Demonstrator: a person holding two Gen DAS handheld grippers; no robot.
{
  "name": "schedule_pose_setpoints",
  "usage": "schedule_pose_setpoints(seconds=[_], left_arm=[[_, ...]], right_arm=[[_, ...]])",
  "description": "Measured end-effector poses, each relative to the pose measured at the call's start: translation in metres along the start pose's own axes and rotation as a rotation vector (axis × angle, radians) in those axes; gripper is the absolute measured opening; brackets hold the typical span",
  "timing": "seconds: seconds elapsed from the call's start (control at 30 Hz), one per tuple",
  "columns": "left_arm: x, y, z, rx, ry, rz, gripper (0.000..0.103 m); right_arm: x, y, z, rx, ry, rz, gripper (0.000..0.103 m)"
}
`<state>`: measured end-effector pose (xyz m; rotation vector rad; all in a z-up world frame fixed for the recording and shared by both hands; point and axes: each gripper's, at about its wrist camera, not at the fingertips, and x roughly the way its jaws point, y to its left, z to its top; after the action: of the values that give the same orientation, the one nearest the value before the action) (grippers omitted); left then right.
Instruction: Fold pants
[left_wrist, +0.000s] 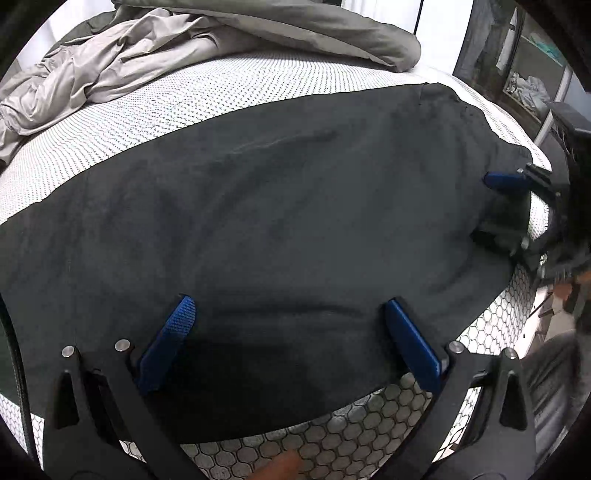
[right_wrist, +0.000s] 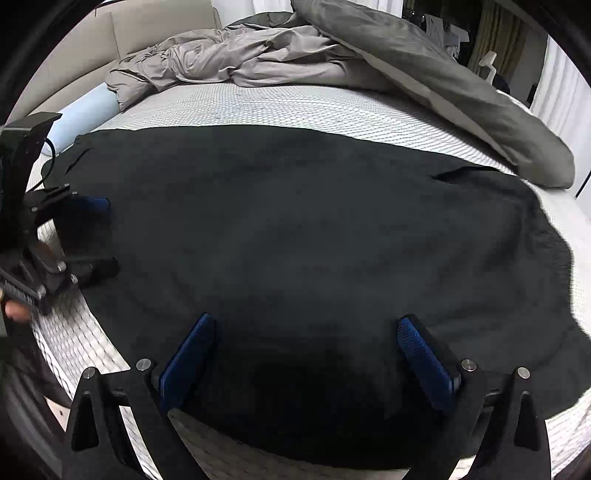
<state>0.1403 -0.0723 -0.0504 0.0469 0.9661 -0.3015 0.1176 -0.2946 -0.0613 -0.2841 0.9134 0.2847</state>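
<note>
Pants (left_wrist: 277, 206) laid flat on bed (left_wrist: 177, 107), apparently folded once; both hand-held grippers (left_wrist: 288, 332) (right_wrist: 306, 350) released above near edge; further folds pending.

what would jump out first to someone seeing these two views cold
The dark pants dominate, spread nearly flat across the white dotted mattress and filling the middle of both views. Next come the blue-padded claws: the right claw and the left claw both stand wide open over the near edge of the cloth, gripping nothing. Behind, a rumpled grey duvet is heaped along the far side of the bed.
</note>
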Motion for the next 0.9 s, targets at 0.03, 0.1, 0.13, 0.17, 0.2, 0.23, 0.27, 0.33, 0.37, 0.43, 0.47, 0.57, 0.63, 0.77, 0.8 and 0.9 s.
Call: schedule_pose_setpoints(seconds=[0.03, 0.1, 0.13, 0.17, 0.2, 0.23, 0.27, 0.33, 0.37, 0.43, 0.47, 0.57, 0.63, 0.77, 0.8, 0.9], left_arm=[[0.001, 0.001, -0.001, 0.002, 0.001, -0.003, 0.102], [0.0, 0.005, -0.005, -0.001, 0.002, -0.006, 0.102], [0.0, 0.005, -0.007, -0.001, 0.003, -0.008, 0.102], [0.0, 0.005, -0.008, -0.001, 0.004, -0.01, 0.102], [0.001, 0.006, -0.007, -0.001, 0.006, -0.011, 0.102], [0.001, 0.007, -0.008, -0.002, 0.008, -0.012, 0.102], [0.003, 0.01, -0.003, -0.002, 0.013, -0.011, 0.102], [0.0, 0.012, 0.002, -0.015, 0.015, -0.019, 0.102], [-0.004, 0.013, 0.005, -0.028, 0.014, -0.043, 0.102], [-0.014, 0.013, 0.012, -0.047, -0.015, -0.092, 0.102], [-0.016, 0.013, 0.015, -0.05, -0.025, -0.095, 0.102], [-0.005, 0.007, 0.034, -0.038, -0.01, -0.049, 0.102], [0.013, 0.003, 0.045, -0.017, 0.037, -0.033, 0.102], [0.033, 0.02, 0.047, -0.032, 0.092, -0.006, 0.102], [0.03, 0.028, 0.046, -0.047, 0.09, -0.005, 0.102], [0.021, 0.055, 0.038, -0.087, 0.077, 0.017, 0.102]], right_arm=[[-0.004, -0.013, -0.005, 0.012, -0.003, -0.038, 0.101], [-0.014, -0.052, -0.023, 0.067, -0.006, -0.15, 0.101], [-0.017, -0.08, -0.032, 0.127, 0.002, -0.257, 0.101], [-0.018, -0.099, -0.038, 0.181, 0.008, -0.322, 0.101], [-0.019, -0.129, -0.048, 0.286, 0.003, -0.35, 0.101], [-0.02, -0.141, -0.05, 0.336, -0.003, -0.328, 0.101], [-0.021, -0.149, -0.052, 0.376, -0.023, -0.291, 0.101], [-0.029, -0.14, -0.046, 0.352, -0.055, -0.335, 0.101], [-0.037, -0.135, -0.047, 0.336, -0.07, -0.348, 0.101], [-0.048, -0.104, -0.031, 0.296, -0.115, -0.307, 0.101], [-0.05, -0.087, -0.021, 0.278, -0.142, -0.272, 0.101], [-0.031, -0.042, 0.005, 0.221, -0.13, -0.077, 0.101], [-0.001, -0.016, 0.021, 0.178, -0.073, 0.011, 0.101], [0.041, 0.001, 0.034, 0.074, 0.01, -0.032, 0.101], [0.039, -0.007, 0.032, 0.06, -0.004, -0.078, 0.1], [0.033, -0.046, 0.022, 0.096, 0.005, -0.378, 0.101]])
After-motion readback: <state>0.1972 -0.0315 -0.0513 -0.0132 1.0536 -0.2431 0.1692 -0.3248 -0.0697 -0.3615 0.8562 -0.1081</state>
